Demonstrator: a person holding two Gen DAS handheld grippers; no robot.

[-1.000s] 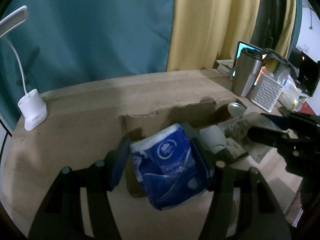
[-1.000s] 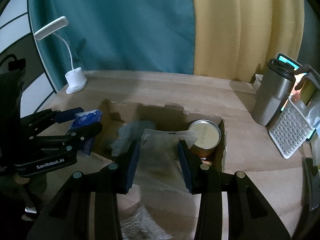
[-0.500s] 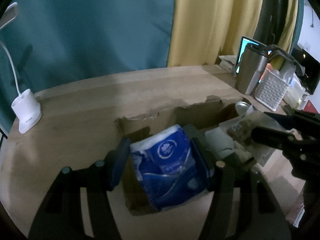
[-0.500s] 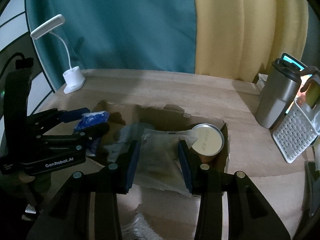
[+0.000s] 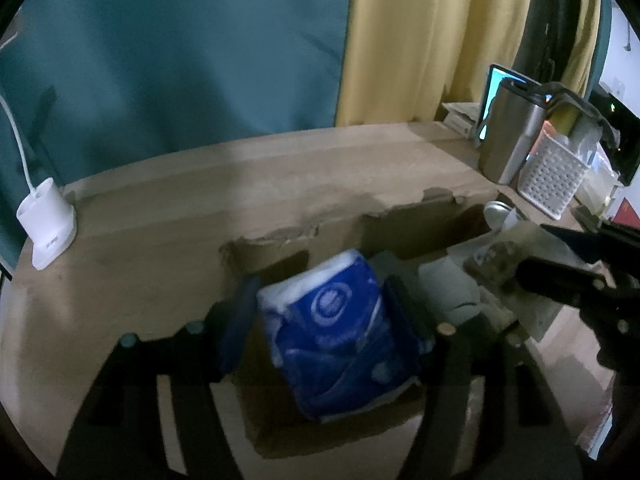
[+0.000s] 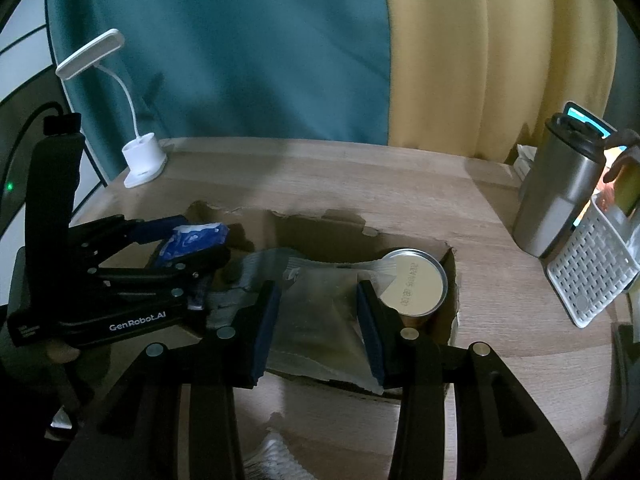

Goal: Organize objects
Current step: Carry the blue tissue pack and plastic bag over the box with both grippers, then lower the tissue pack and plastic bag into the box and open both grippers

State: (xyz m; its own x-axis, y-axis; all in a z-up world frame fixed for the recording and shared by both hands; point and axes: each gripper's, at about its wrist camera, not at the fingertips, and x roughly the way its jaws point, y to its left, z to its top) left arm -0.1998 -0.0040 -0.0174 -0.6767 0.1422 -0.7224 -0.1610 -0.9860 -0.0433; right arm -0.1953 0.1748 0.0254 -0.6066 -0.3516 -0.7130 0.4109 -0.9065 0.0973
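Note:
My left gripper [image 5: 324, 300] is shut on a blue tissue pack [image 5: 336, 332] and holds it over the left end of an open cardboard box [image 5: 400, 224]; it also shows in the right wrist view [image 6: 188, 244] with the pack [image 6: 196, 238]. My right gripper [image 6: 318, 308] is shut on a clear plastic packet [image 6: 320, 316] over the middle of the box [image 6: 320, 220]. A round tin with a pale lid [image 6: 414, 284] stands in the box's right end. A grey-white item [image 5: 444, 280] lies in the box between the grippers.
A white desk lamp [image 6: 140, 160] stands at the table's far left. A steel tumbler [image 6: 556, 192] and a white perforated basket [image 6: 592, 264] stand at the right, with a lit screen behind. Crinkled plastic [image 6: 272, 460] lies at the near edge.
Both grippers have moved forward over the box, still holding their items. The tissue pack and the packet sit further over the box opening than before.

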